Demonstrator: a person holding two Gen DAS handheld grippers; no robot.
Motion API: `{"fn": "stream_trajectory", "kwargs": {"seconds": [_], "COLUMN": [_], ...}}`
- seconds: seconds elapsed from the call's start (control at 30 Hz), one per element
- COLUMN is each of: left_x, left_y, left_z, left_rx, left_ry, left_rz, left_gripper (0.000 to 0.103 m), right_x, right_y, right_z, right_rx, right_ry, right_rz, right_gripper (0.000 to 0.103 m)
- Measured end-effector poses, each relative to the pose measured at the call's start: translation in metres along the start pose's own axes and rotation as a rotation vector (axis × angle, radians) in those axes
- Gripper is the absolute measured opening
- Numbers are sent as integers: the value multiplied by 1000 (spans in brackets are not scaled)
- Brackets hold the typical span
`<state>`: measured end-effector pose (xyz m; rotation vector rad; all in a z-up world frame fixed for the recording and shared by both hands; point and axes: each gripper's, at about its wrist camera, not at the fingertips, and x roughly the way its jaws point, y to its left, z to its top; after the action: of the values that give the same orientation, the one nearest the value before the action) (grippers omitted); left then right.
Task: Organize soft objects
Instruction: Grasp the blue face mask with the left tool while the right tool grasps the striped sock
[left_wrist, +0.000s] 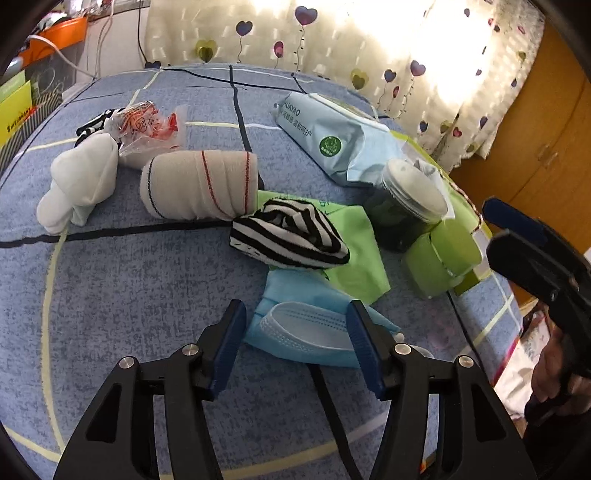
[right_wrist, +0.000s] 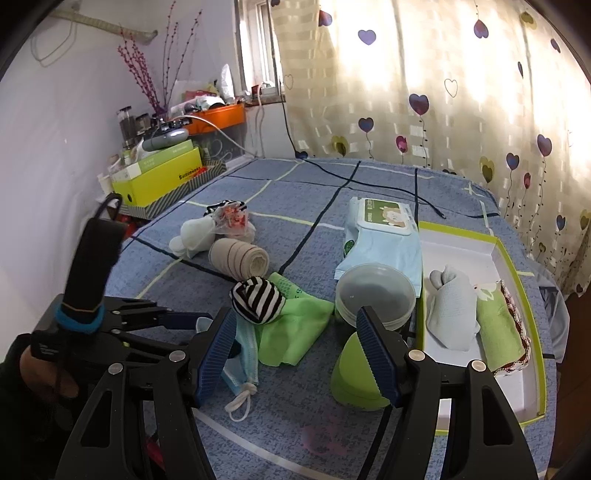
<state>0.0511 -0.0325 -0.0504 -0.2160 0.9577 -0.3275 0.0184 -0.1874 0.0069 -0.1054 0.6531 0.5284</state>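
Left wrist view. Left gripper (left_wrist: 297, 328) low over the blue bedspread (left_wrist: 122, 295), jaws wide apart, nothing clamped; blue face mask (left_wrist: 306, 332) lying flat between the fingers, pads clear of it. Just beyond: striped sock ball (left_wrist: 291, 236) on a green cloth (left_wrist: 354, 266). Farther back a beige rolled sock (left_wrist: 199, 188), a white sock bundle (left_wrist: 79, 184), a crinkled plastic packet (left_wrist: 147, 125). Wipes pack (left_wrist: 325, 140) to the right, plastic tub (left_wrist: 410, 206) on its side against it, contents not discernible. Right gripper's tip at the frame edge, held by a hand (left_wrist: 554, 373).

Right wrist view. Right gripper (right_wrist: 301, 350) also spread apart, holding nothing; a green rounded thing (right_wrist: 351, 376) beside its right finger. Shown only here: open box (right_wrist: 517, 258) with a green rim at the right, holding a grey sock bundle (right_wrist: 450, 310) and a green roll (right_wrist: 498, 332) side by side, rest of the box floor bare. Tub lid closed. Also only here: mask's ear loop (right_wrist: 240, 400) trailing on the bedspread.
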Motion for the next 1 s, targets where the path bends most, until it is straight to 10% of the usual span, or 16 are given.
{"fn": "stream_trajectory", "kwargs": {"seconds": [0.13,0.2,0.27,1.0], "left_x": [1,2,1,-68], "left_y": [1,2,6,87], "left_z": [1,1,0,-8], "left_rx": [-5,-7,-16,-166], "left_ry": [2,14,19,-153], "left_rz": [-9,-4,-16,90], "left_gripper": [53,25,21,18], "right_x": [2,3,4,79], "right_y": [1,2,2,49], "right_z": [1,2,3,10], "right_rx": [-8,-8,-12,-118], "right_ry": [1,0,2,146], "right_rz": [1,1,1,82], "right_gripper": [68,68,68,55]}}
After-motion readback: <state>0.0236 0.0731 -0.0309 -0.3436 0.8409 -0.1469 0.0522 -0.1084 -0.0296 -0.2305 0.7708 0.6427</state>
